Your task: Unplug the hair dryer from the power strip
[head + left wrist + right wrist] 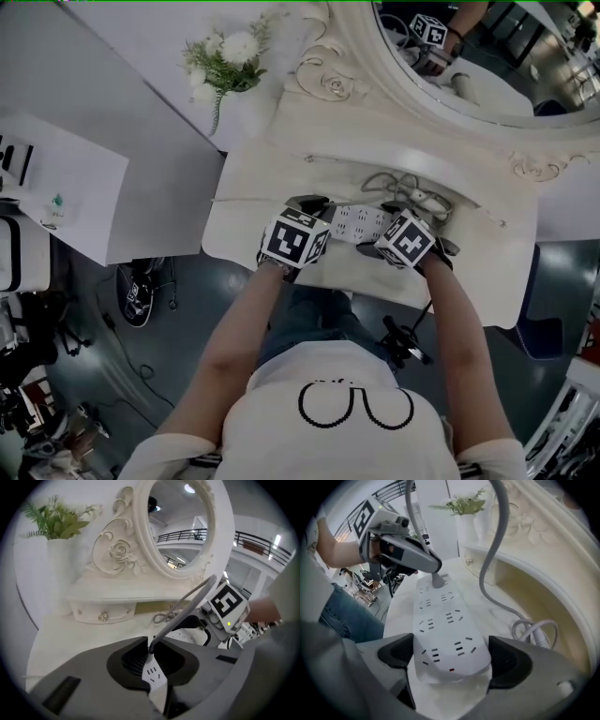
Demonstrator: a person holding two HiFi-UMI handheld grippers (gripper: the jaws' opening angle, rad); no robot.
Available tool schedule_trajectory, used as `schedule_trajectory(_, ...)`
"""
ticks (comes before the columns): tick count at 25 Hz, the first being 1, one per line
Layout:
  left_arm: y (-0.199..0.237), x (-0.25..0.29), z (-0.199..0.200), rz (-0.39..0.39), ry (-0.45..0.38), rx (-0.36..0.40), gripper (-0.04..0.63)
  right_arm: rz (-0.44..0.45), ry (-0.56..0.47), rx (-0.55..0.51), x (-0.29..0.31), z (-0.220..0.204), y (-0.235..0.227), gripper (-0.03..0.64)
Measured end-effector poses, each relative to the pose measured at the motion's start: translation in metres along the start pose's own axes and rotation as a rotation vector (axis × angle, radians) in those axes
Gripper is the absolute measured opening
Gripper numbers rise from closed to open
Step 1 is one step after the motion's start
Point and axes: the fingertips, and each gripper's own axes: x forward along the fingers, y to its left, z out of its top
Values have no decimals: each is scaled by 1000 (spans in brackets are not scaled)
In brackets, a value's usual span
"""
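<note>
The power strip [354, 223] lies flat on the white desk [248, 192] below the mirror [487, 80]. The left claw [150, 657] is nearly closed, pinching the grey plug [150, 647] seated in one end socket. The right claw [452, 658] clamps the strip's opposite end, pads against both sides.

My right gripper [451, 660] is pinching the near end of the white power strip [440, 620] from both sides. At the far end the left gripper [435, 571] is clamping onto the grey plug [438, 580] — its cord [490, 564] is arcing up overhead.
</note>
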Motion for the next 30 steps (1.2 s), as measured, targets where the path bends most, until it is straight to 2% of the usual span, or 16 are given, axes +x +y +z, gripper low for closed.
schedule_trajectory(2,1,-1,-5,-23,-2,16,37,6,-9,-15,1,0,1,491)
schedule_trajectory(3,3,-1,-6,-44,-7,-21,39,4,-16,-22,1,1,1,491)
schedule_trajectory(5,10,-1,-4,-84,-26,-143,44,-2,-35,-22,1,2,1,491)
schedule_trajectory(7,15,0,-1,-106,-45,-257,46,-11,-58,-15,0,4,1,489)
schedule_trajectory(8,16,0,1,-105,-49,-288,46,-15,-66,-11,0,5,1,489)
schedule_trajectory(9,17,1,2,-93,-48,-290,46,-19,-72,-8,0,5,0,489)
schedule_trajectory(13,14,1,2,-53,-20,-186,46,-38,-106,-13,-1,6,1,491)
schedule_trajectory(17,12,1,1,-48,-18,-162,46,-99,-144,-34,-7,9,3,491)
schedule_trajectory(19,13,1,0,-36,-14,-154,46,-172,-128,-80,-11,10,0,486)
schedule_trajectory(20,13,0,-1,-35,-14,-153,45,-196,-113,-97,-12,10,0,464)
schedule_trajectory(22,11,0,-2,-34,-15,-142,46,-204,-80,-100,-12,8,1,459)
schedule_trajectory(24,8,-1,-2,-20,-7,-74,44,-191,-43,-91,-11,7,2,457)
schedule_trajectory(25,6,-1,-3,-7,0,0,42,-184,-27,-89,-10,7,2,457)
schedule_trajectory(28,-3,-1,-11,43,17,326,40,-168,-8,-84,-11,7,3,457)
schedule_trajectory(29,-5,-2,-14,48,21,396,40,-166,-6,-85,-11,7,3,457)
schedule_trajectory(30,-6,-3,-16,40,21,406,40,-164,-4,-89,-11,7,3,457)
